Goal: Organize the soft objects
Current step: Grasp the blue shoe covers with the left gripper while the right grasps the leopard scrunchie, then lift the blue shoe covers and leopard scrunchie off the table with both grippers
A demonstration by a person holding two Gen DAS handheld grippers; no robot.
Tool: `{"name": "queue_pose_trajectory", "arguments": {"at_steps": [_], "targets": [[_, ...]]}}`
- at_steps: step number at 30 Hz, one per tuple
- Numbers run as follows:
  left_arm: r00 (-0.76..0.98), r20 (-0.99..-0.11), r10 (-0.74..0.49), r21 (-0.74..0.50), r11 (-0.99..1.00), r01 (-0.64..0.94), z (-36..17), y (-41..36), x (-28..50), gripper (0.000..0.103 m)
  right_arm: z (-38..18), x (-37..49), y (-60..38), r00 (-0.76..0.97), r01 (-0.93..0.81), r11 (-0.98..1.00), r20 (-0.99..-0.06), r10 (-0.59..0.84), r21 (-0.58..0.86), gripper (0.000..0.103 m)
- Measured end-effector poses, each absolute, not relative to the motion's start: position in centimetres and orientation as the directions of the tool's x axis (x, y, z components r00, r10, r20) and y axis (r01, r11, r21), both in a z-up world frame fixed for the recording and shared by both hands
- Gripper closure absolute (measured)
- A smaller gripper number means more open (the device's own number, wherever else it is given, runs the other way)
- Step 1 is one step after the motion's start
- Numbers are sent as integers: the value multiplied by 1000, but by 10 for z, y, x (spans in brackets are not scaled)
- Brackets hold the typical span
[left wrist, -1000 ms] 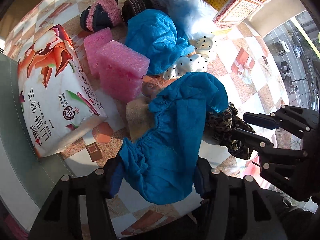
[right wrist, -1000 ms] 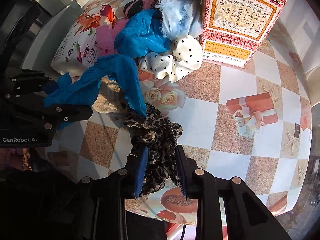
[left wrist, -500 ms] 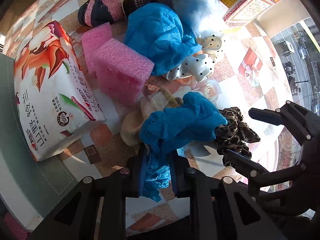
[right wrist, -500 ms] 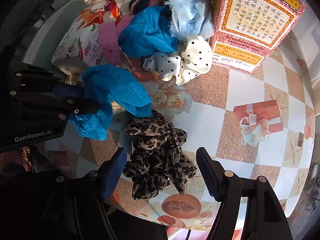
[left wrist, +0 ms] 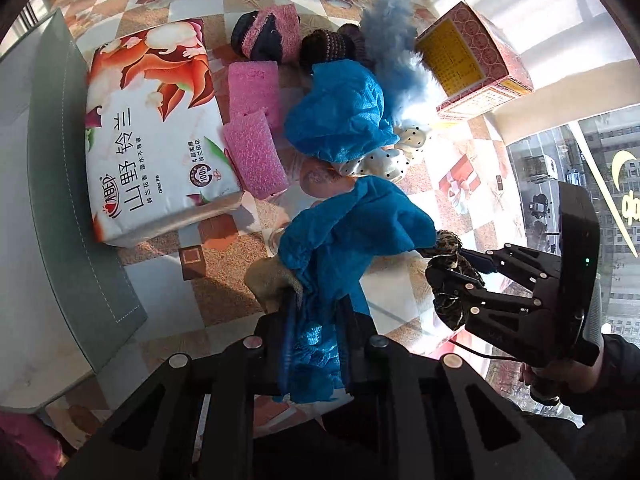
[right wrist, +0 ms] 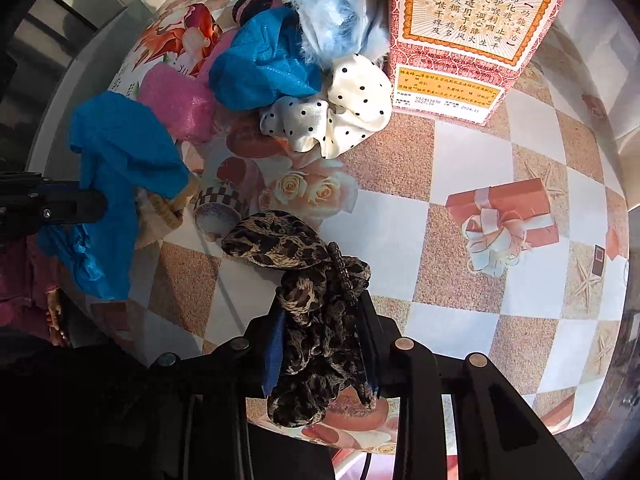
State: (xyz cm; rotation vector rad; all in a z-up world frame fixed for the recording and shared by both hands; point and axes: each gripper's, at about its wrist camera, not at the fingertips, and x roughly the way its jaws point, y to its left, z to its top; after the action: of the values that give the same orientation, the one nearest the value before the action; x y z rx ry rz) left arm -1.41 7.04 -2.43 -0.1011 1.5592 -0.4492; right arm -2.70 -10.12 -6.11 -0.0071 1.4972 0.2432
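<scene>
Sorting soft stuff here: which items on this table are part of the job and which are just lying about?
Job items:
- blue cloth, pinched in left gripper
- leopard scrunchie, in right gripper
- second blue cloth
- polka-dot scrunchie
- pink foam blocks

Lying about:
- red printed box
- tissue pack

Tablecloth (right wrist: 472, 152): white and speckled tan-brown checks, printed with red gift boxes, cream roses, starfish. Held cloth (left wrist: 352, 232): bright blue; second blue cloth (left wrist: 340, 112) same shade. Scrunchie (right wrist: 316, 312): leopard print, tan with black-brown spots. Other scrunchie (right wrist: 344, 112): cream-white with black polka dots. Fluffy piece (right wrist: 340, 20): pale blue. Foam blocks (left wrist: 256, 152): pink. Tissue pack (left wrist: 152, 128): white with orange-red flowers, black lettering. Box (right wrist: 472, 28): red patterned border, yellow panels, black text. Mat (left wrist: 60, 184): grey-green. Both grippers black with blue pads (right wrist: 274, 354).
</scene>
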Motion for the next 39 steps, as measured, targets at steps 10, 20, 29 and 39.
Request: {"name": "queue_pose_trajectory", "arguments": {"at_steps": [10,20,29,39], "targets": [[-65,-956,-285,-290,897,334,-26,14,-10,47,-39,-30,-155,91,-16,994,-990,107,106,69],[-90,-972,-217,-234,922,307,-38,15,-15,26,-45,-45,-155,89,-10,994,-990,107,107,69],[-109,-976,-187,-215,895,392,-33,19,-41,26,-48,-59,-166,82,-46,991,-988,128,125,68],[-277,-917,-286,-383,824,416,-56,-6,-55,26,-51,-60,-168,68,-65,991,-990,123,119,68]]}}
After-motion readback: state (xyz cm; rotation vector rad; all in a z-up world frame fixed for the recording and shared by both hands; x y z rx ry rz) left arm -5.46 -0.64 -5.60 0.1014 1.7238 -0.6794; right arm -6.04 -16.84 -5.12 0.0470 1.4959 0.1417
